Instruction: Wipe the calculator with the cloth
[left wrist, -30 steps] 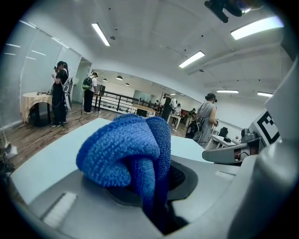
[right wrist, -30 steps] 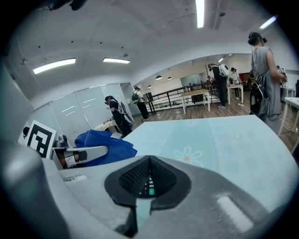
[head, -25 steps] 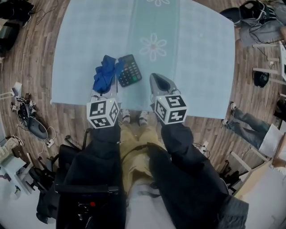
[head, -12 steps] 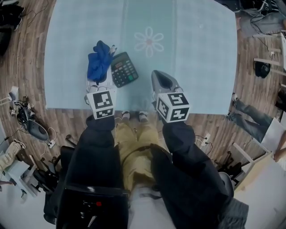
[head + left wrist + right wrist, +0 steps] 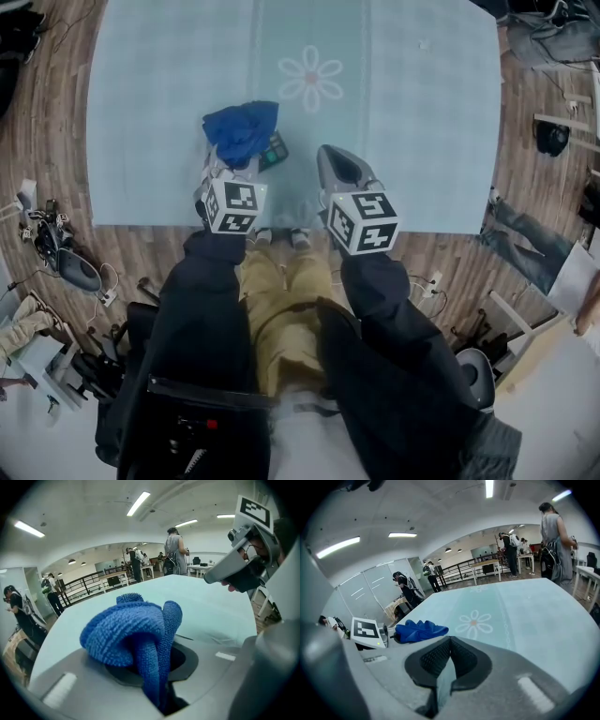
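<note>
The blue cloth (image 5: 242, 129) lies bunched over the black calculator (image 5: 275, 151), so only the calculator's right corner shows on the pale blue tablecloth (image 5: 412, 112). My left gripper (image 5: 228, 162) is shut on the cloth's near end. In the left gripper view the cloth (image 5: 131, 632) bulges out of the left gripper (image 5: 157, 665) and hides the calculator. My right gripper (image 5: 336, 161) hovers to the right of the calculator, shut with nothing in it. The right gripper view shows the right gripper (image 5: 450, 641) with its tips together, and the cloth (image 5: 420, 631) off to its left.
A white flower print (image 5: 309, 80) marks the tablecloth beyond the cloth. The table's near edge (image 5: 281, 227) runs just under both grippers. Cables and bags (image 5: 56, 253) litter the wooden floor at left, and several people stand in the background (image 5: 174, 550).
My left gripper has carried the cloth rightward from beside the calculator onto it, covering most of the keys. The right gripper has stayed where it was.
</note>
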`<action>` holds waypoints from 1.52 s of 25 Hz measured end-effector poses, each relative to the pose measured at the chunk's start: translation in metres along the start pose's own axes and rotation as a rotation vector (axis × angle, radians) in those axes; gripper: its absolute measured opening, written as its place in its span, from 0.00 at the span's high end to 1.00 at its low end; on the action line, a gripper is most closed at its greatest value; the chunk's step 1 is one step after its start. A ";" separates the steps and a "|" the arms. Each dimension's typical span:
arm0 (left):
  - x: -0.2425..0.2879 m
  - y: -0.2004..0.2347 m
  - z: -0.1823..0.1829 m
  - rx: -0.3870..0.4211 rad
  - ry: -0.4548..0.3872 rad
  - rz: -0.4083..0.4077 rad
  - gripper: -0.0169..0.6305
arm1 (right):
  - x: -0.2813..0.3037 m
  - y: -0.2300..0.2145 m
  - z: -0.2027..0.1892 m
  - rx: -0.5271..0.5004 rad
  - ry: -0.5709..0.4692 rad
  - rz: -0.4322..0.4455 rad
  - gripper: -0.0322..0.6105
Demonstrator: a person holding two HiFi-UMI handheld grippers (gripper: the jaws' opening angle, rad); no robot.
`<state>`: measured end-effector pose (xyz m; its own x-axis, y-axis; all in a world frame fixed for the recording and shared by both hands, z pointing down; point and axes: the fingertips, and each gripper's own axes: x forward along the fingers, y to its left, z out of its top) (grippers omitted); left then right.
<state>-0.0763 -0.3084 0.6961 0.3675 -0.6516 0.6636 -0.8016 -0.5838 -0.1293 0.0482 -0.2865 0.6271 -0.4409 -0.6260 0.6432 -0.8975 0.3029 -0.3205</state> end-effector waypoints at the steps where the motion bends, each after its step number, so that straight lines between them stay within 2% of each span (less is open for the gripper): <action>1: 0.000 -0.005 -0.003 -0.002 0.006 -0.017 0.87 | -0.001 0.000 0.000 0.000 0.000 0.000 0.95; 7: -0.002 -0.038 -0.010 -0.010 0.024 -0.127 0.87 | -0.008 -0.002 -0.008 0.004 0.003 0.001 0.95; 12: -0.008 -0.067 -0.020 -0.053 0.047 -0.231 0.87 | -0.015 -0.004 -0.013 0.005 0.000 0.002 0.95; 16: -0.020 -0.086 -0.024 -0.126 0.053 -0.306 0.87 | -0.022 -0.005 -0.013 0.005 -0.007 -0.001 0.95; 22: -0.054 -0.091 -0.002 -0.267 -0.011 -0.343 0.87 | -0.035 -0.007 -0.010 0.009 -0.030 -0.003 0.95; 25: -0.074 -0.076 0.016 -0.301 -0.059 -0.318 0.87 | -0.039 -0.007 -0.008 0.017 -0.041 -0.006 0.95; 29: -0.094 -0.039 0.046 -0.304 -0.130 -0.234 0.87 | -0.045 -0.008 -0.003 0.022 -0.051 -0.009 0.95; 34: -0.092 0.022 0.074 -0.249 -0.184 -0.063 0.87 | -0.040 -0.011 0.003 0.027 -0.057 -0.011 0.95; 38: -0.075 0.052 0.075 -0.151 -0.154 0.048 0.87 | -0.038 -0.017 0.003 0.033 -0.052 -0.021 0.95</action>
<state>-0.1100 -0.3259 0.5844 0.3858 -0.7500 0.5372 -0.8771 -0.4788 -0.0386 0.0804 -0.2701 0.6057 -0.4202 -0.6691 0.6130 -0.9056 0.2660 -0.3305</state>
